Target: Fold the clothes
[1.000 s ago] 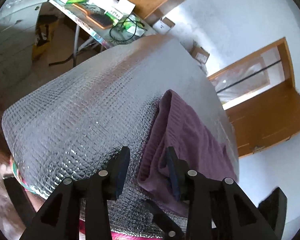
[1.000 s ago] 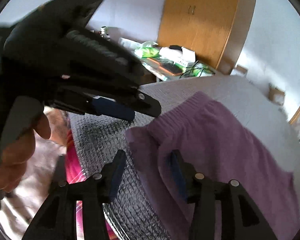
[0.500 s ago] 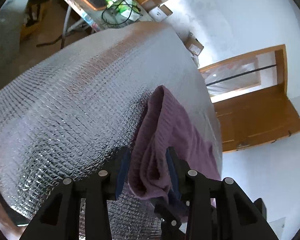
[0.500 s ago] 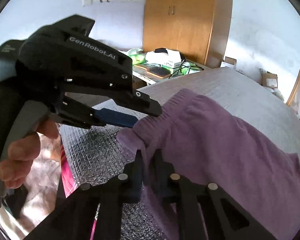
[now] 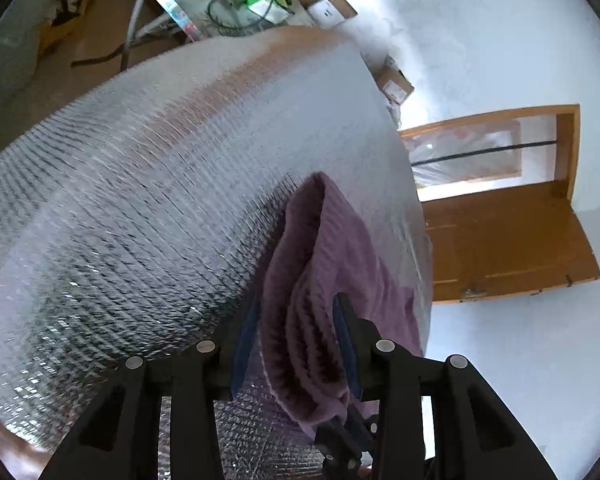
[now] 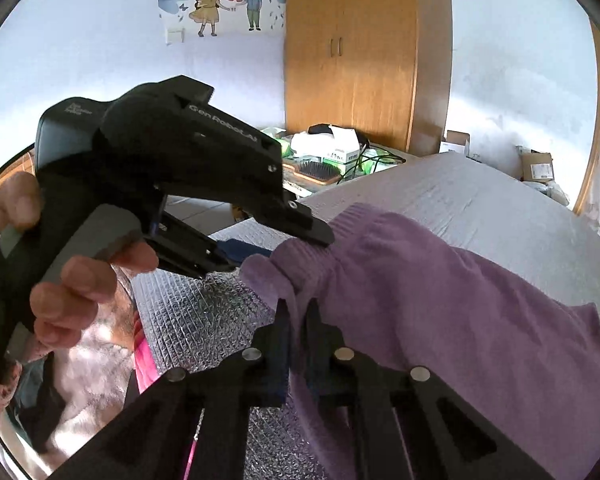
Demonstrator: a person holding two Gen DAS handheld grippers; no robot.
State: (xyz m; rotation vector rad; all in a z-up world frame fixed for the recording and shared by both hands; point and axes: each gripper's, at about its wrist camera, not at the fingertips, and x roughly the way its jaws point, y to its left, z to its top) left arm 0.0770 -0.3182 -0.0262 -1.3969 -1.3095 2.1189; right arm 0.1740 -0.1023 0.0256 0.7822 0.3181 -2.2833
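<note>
The right gripper [image 6: 298,320] pinches a corner of the purple garment [image 6: 440,300], jaws nearly closed on the knit. Just beside it, the left gripper [image 5: 296,320], tilted downward in a person's hand [image 6: 72,280], clamps the bunched hem. The garment drapes across a silver quilted surface [image 5: 140,200].

Silver quilted mat [image 5: 148,184] lying bare left of purple garment [image 5: 340,248], offering open passage there. Left gripper [image 6: 260,252] crowding right gripper [image 6: 298,312] at garment's ribbed corner, fingers nearly touching. Cluttered side table [image 6: 340,160] standing past mat's far edge. Wooden door [image 5: 500,236] hanging open beyond garment side.
</note>
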